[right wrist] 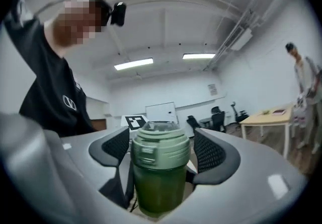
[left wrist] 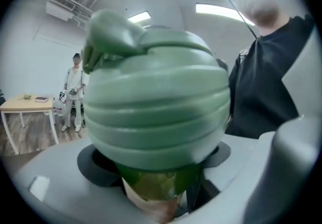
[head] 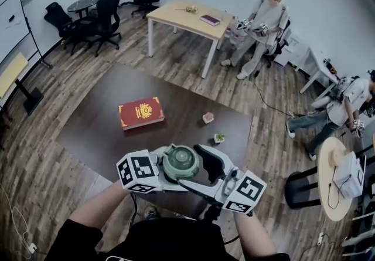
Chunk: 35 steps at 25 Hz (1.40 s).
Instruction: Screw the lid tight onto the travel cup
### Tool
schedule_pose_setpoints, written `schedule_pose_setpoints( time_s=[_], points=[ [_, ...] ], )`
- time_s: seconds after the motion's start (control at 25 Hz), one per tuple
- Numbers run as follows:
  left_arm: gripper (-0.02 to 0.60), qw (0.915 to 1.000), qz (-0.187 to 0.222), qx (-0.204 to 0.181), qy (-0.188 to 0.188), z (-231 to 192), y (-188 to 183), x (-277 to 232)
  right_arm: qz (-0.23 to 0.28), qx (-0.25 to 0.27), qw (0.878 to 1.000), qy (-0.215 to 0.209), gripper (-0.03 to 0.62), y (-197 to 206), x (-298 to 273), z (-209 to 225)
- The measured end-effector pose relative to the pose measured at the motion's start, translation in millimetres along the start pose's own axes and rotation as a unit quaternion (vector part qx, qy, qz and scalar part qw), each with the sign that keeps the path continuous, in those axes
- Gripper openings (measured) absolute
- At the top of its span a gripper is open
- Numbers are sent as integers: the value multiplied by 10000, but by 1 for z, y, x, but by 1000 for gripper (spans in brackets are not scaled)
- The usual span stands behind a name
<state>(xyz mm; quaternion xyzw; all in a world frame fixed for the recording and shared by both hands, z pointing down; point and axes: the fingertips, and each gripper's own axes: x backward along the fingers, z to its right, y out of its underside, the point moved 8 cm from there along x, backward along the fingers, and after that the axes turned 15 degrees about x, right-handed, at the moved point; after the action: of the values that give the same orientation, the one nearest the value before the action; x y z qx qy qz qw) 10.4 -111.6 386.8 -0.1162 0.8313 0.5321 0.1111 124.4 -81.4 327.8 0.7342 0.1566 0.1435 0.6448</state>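
Wood floor, pale table, black chairs

Left gripper: jaws clamped on green plastic travel cup. Right gripper: held level, jaws apart, flanking its lid, narrow gaps either side.

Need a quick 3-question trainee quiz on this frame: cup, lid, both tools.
1. True or false: the green lid is off the travel cup.
2. What stands between the right tool's jaws? A) a spoon B) the travel cup C) nothing
3. Which tool clamps the cup's body just under the lid?
Key: 1 false, the lid sits on the cup; 2 B; 3 the left tool.
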Motion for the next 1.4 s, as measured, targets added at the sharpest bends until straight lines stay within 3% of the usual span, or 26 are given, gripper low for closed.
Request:
schedule_pose_setpoints(
  time_s=[0.12,0.24,0.32,0.48,0.6,0.72,0.84,0.96,1.0,1.04,1.08,1.16,1.24,1.32,1.4],
  points=[
    [411,9992,-306,-255,60,8,1,-4,85,108,9935,-1129,397,5,3,11],
    [411,9993,-256,-233,-144,6,2,-5,55,118,9904,-1373,399,5,-2,16],
    [409,9989,-99,-153,-430,1,1,-1,22,-42,9943,-1065,386,5,-6,18],
    [407,9948,-81,-33,-1017,-12,5,4,-122,-196,9997,-51,371,12,-14,8],
    [408,9927,-100,48,-1200,-17,10,4,-352,-251,9977,516,373,17,-18,0],
    [414,9914,102,62,-1302,-20,11,2,-346,-334,9965,684,376,20,-19,-1],
    [416,9851,291,-123,-1688,-26,14,6,-266,-601,9961,597,376,24,-9,2],
    [417,9698,868,-200,-2272,-36,19,27,-254,-569,9924,1057,352,27,23,13],
    [417,9615,1125,-242,-2496,-39,20,37,-301,-451,9879,1456,266,28,37,18],
    [417,9518,1370,-293,-2728,-41,23,47,-378,-306,9792,1968,133,31,53,24],
    [417,9410,1587,-351,-2968,-42,26,58,-496,-149,9658,2541,45,36,69,28],
    [419,9167,1899,-496,-3481,-44,35,77,-824,149,9284,3619,25,52,98,34],
    [419,8948,2009,-568,-3947,-47,49,93,-1162,300,8954,4289,20,73,121,35],
    [419,8817,2005,-445,-4248,-50,65,103,-1418,312,8782,4558,18,93,134,33],
    [419,8697,2032,-325,-4486,-50,80,111,-1618,443,8684,4666,18,106,139,28]
  ],
)
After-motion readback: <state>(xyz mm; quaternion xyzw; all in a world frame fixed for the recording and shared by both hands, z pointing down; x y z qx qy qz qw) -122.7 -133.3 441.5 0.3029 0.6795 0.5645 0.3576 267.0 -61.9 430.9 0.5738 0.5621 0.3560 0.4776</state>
